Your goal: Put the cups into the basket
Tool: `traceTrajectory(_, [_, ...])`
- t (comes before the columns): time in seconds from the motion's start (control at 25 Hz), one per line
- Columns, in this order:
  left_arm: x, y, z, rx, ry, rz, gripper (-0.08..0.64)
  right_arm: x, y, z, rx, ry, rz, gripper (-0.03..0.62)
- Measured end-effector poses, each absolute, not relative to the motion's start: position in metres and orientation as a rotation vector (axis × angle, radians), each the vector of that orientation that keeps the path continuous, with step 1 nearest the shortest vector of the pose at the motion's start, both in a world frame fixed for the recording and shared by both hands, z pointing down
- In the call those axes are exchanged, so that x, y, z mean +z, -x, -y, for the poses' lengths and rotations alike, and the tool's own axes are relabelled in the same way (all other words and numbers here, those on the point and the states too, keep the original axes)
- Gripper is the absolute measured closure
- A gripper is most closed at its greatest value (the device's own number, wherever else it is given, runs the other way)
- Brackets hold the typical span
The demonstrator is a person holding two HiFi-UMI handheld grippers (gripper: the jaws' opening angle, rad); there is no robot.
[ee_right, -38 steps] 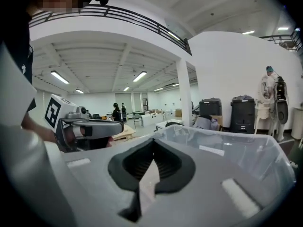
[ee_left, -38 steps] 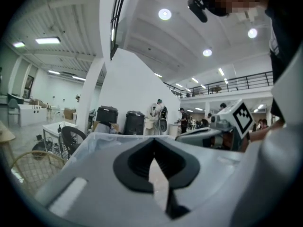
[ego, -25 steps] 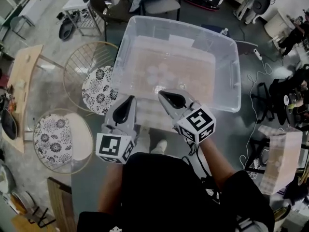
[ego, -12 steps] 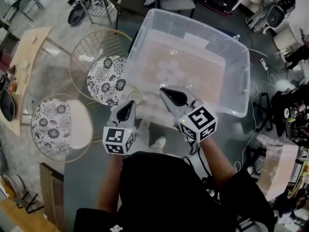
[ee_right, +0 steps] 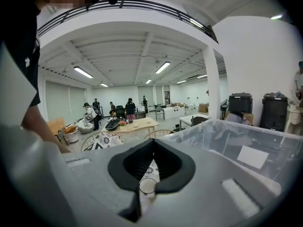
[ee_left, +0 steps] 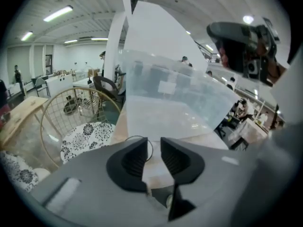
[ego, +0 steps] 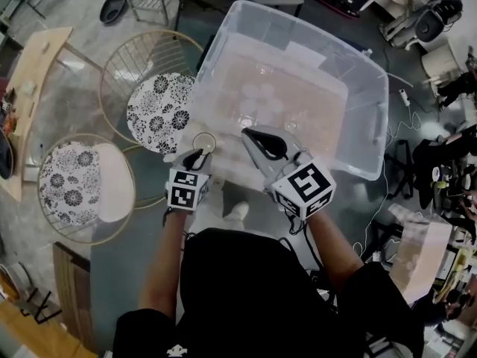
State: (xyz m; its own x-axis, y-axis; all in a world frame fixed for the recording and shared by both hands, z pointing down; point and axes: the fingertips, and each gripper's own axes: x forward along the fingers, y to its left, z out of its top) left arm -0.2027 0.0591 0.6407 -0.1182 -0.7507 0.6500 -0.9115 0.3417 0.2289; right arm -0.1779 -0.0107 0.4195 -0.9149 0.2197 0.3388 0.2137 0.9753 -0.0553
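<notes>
Cup (ego: 204,142) stands at basket (ego: 365,136) near-left corner edge, rim btwn L hand-held gripper (ego: 196,155) jaws, which have just spread and aren't pinching it. R hand-held gripper (ego: 250,135) is pressed together, empty, over the near rim.

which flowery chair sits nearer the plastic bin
The upper chair in the head view, right beside the bin's left wall; the lower chair stands farther off.

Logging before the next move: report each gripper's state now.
Left gripper: open, jaws just been opening; transparent round plastic cup rim between them, not gripped.
Right gripper: shut, holding nothing.
</notes>
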Motion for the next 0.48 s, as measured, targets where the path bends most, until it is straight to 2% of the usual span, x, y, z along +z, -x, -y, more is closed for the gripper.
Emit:
traceTrajectory(0.28, [0.684,0.183,-0.054,0.487,-1.498,1.769,0.391,0.429,0.176,0.018,0.022,0.284,2.755,0.589])
traceTrajectory(0.36, [0.697,0.18,-0.052,0.55,-1.505,1.741,0.341,0.431,0.177,0.017,0.018,0.28,2.75,0.589])
traceTrajectory(0.48, [0.709,0.176,-0.049,0.67,-1.516,1.712,0.307,0.434,0.177,0.017,0.022,0.278,2.745,0.589])
